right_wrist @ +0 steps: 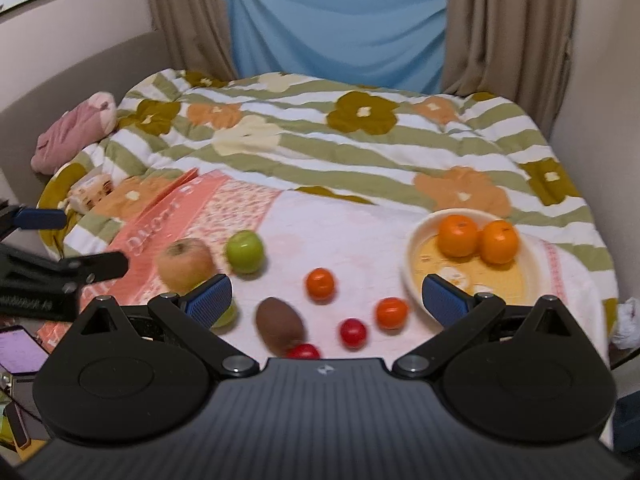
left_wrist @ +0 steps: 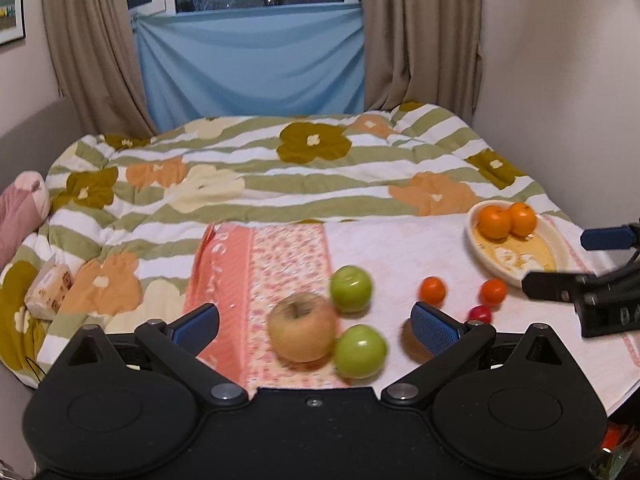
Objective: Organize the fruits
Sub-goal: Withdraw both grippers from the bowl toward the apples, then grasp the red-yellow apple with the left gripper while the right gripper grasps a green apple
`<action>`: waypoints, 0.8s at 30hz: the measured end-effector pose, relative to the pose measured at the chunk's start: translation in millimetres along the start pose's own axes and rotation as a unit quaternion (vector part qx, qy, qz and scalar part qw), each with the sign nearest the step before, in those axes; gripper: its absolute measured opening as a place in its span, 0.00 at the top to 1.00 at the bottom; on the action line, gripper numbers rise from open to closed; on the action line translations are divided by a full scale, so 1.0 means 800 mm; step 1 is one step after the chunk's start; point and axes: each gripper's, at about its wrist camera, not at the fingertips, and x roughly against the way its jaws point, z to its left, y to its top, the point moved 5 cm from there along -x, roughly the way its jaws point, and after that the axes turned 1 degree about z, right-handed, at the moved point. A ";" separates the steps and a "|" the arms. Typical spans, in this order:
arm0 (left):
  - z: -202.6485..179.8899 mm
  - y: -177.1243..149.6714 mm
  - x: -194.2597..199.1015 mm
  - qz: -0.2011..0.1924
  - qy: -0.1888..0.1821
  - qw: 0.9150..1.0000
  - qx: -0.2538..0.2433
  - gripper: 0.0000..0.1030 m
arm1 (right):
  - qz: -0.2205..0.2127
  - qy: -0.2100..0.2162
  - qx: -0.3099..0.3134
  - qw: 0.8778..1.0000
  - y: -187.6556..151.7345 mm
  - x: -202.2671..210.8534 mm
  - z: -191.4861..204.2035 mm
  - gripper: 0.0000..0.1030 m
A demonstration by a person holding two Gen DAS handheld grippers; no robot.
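Fruit lies on a pink and white cloth (left_wrist: 400, 248) (right_wrist: 352, 232) on the bed. A yellowish apple (left_wrist: 302, 327) (right_wrist: 186, 266) sits beside two green apples (left_wrist: 351, 288) (left_wrist: 360, 351); one shows in the right wrist view (right_wrist: 245, 251). Two small oranges (right_wrist: 320, 284) (right_wrist: 391, 313), two red fruits (right_wrist: 353, 333) (right_wrist: 303, 351) and a brown kiwi (right_wrist: 279, 322) lie nearby. A cream bowl (left_wrist: 560, 248) (right_wrist: 416, 256) holds two large oranges (left_wrist: 495, 221) (right_wrist: 458, 236). My left gripper (left_wrist: 316, 324) is open above the apples. My right gripper (right_wrist: 326, 300) is open above the small fruit.
A striped flowered quilt (left_wrist: 256, 184) (right_wrist: 360, 148) covers the bed. A pink plush toy (right_wrist: 76, 132) and a tissue pack (left_wrist: 50, 290) lie at the left. Curtains and a blue sheet (left_wrist: 252, 64) hang behind. A phone (right_wrist: 18, 350) lies at the lower left.
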 end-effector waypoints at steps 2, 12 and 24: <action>0.016 -0.002 -0.014 0.008 -0.005 1.000 0.001 0.00 | 0.003 0.007 0.004 1.000 -0.003 -0.015 0.018 0.00; 0.051 -0.006 -0.089 0.055 -0.054 0.997 -0.010 0.00 | 0.046 0.051 0.004 0.998 -0.028 -0.093 0.099 0.00; 0.044 -0.018 -0.167 0.107 -0.095 0.989 -0.028 0.06 | 0.080 0.059 0.001 0.995 -0.049 -0.165 0.131 0.01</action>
